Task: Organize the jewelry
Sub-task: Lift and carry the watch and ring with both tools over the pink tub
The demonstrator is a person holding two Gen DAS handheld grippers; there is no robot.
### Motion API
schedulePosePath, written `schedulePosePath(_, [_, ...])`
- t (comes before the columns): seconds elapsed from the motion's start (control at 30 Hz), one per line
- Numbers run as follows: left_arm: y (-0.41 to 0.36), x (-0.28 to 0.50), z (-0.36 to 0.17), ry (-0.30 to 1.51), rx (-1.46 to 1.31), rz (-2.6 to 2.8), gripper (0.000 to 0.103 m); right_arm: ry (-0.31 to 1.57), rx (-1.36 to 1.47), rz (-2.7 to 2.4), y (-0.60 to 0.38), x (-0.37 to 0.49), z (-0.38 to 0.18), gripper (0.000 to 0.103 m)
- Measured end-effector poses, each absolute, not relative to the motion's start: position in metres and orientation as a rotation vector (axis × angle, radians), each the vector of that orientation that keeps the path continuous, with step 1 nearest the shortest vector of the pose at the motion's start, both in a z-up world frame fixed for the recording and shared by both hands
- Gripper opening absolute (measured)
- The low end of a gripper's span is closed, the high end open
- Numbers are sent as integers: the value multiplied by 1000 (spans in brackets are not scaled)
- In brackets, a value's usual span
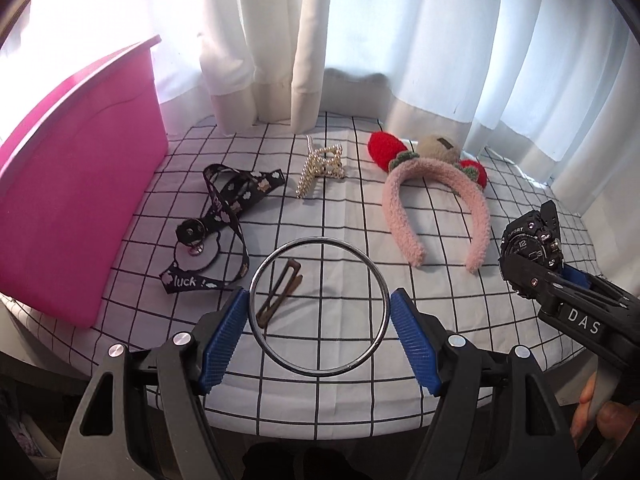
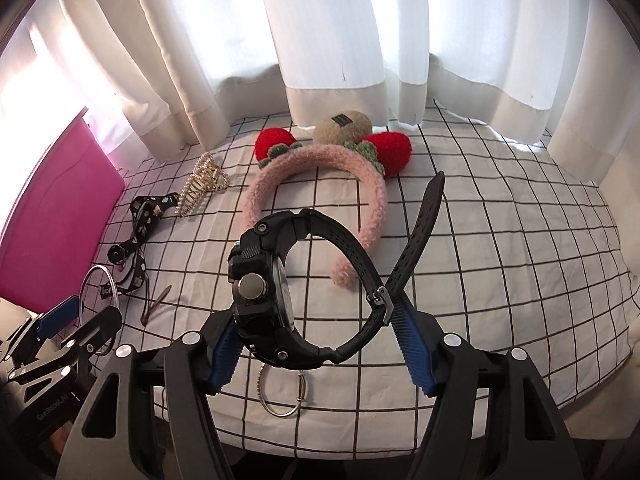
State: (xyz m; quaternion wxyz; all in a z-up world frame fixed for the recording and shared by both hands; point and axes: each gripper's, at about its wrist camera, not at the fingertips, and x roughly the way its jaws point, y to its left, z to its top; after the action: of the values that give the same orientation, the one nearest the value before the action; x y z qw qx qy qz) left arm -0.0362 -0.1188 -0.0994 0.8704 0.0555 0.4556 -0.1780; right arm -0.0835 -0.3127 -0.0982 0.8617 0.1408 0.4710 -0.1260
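Observation:
My left gripper (image 1: 320, 320) is shut on a silver bangle (image 1: 256, 328), held across its width above the checked cloth (image 1: 400, 360). My right gripper (image 2: 316, 340) is shut on a black sport watch (image 2: 264, 280), lifted off the cloth; it also shows in the left wrist view (image 1: 524, 248). On the cloth lie a brown hair clip (image 1: 280, 292), a black patterned strap (image 1: 224, 216), a pearl claw clip (image 1: 320, 168) and a pink fuzzy headband (image 1: 436, 204) with red strawberries. A pink bin (image 1: 72, 200) stands at the left.
A thin silver bracelet (image 2: 280, 396) lies on the cloth under the right gripper. White curtains (image 1: 280, 40) hang behind the table. The table's front edge is just below both grippers.

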Motion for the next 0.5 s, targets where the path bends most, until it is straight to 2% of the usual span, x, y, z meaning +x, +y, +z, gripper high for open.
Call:
schedulePosePath(0.27, [-77, -18, -27, 813, 45, -334, 71, 894, 223, -171, -266, -40, -44, 65])
schedulePosePath(0.5, [-11, 10, 24, 714, -23, -232, 71, 788, 143, -35, -197, 14, 12, 65])
